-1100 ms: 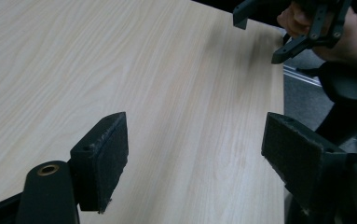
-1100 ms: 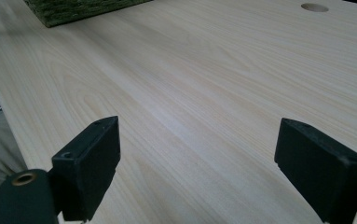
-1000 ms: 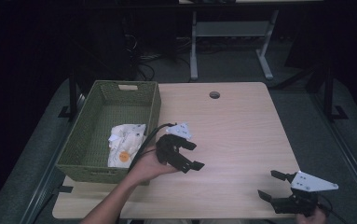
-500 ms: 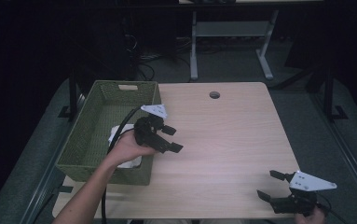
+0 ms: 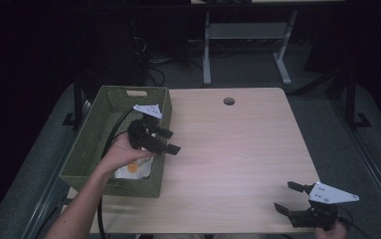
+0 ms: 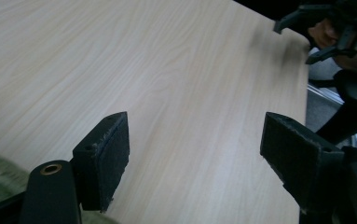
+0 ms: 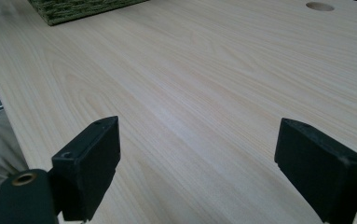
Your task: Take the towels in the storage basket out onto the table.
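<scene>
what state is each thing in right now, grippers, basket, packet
left gripper: open, holding nothing, over the basket's right edge
right gripper: open, holding nothing, at the table's near right corner
basket: upright on the table, open top
white packet: lying inside the basket

Basket (image 5: 93,149): olive green, woven texture. Packet (image 5: 134,169) inside: white with an orange mark. Counter (image 5: 238,149): pale wood grain. Grippers (image 5: 167,140) (image 5: 288,198): black fingers (image 6: 106,158), light grey top plates.
</scene>
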Action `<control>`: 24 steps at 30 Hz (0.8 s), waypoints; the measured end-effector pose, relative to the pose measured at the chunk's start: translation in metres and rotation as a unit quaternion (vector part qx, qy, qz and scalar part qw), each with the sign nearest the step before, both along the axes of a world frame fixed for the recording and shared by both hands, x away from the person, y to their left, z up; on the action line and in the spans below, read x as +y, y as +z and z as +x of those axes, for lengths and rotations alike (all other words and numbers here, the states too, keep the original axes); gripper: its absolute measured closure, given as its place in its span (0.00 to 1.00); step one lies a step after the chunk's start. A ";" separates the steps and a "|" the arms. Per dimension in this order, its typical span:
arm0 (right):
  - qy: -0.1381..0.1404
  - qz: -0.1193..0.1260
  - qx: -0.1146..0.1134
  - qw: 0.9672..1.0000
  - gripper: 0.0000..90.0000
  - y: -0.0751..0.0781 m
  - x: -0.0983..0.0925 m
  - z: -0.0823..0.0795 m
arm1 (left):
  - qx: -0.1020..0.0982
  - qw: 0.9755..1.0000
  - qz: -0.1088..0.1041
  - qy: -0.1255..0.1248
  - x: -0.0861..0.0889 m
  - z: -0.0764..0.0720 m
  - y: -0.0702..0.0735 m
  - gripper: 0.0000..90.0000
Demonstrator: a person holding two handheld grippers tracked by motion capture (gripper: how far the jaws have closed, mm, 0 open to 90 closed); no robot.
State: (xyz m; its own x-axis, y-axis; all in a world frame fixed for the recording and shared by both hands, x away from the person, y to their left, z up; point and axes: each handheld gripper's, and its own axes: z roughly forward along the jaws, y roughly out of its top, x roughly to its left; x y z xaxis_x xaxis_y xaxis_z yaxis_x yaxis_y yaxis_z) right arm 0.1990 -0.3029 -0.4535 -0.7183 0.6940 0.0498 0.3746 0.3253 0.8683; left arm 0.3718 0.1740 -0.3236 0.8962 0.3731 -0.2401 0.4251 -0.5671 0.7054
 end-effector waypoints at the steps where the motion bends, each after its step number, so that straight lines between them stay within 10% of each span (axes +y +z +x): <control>1: 0.000 0.000 0.000 1.000 0.15 0.000 0.000 0.000 | 0.000 1.000 0.000 0.000 0.000 0.000 0.000 0.27; 24: 0.004 0.000 0.000 1.000 0.15 0.000 0.001 0.000 | 0.021 0.992 0.032 0.123 0.076 0.016 -0.010 0.26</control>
State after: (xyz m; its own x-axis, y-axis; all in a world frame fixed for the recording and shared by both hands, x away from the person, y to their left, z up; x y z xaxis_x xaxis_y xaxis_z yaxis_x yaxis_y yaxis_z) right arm 0.1987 -0.3021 -0.4531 -0.7231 0.6889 0.0503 0.3728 0.3280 0.8680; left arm 0.3878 0.2499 -0.3332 0.7661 0.5945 -0.2443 0.5843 -0.4856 0.6503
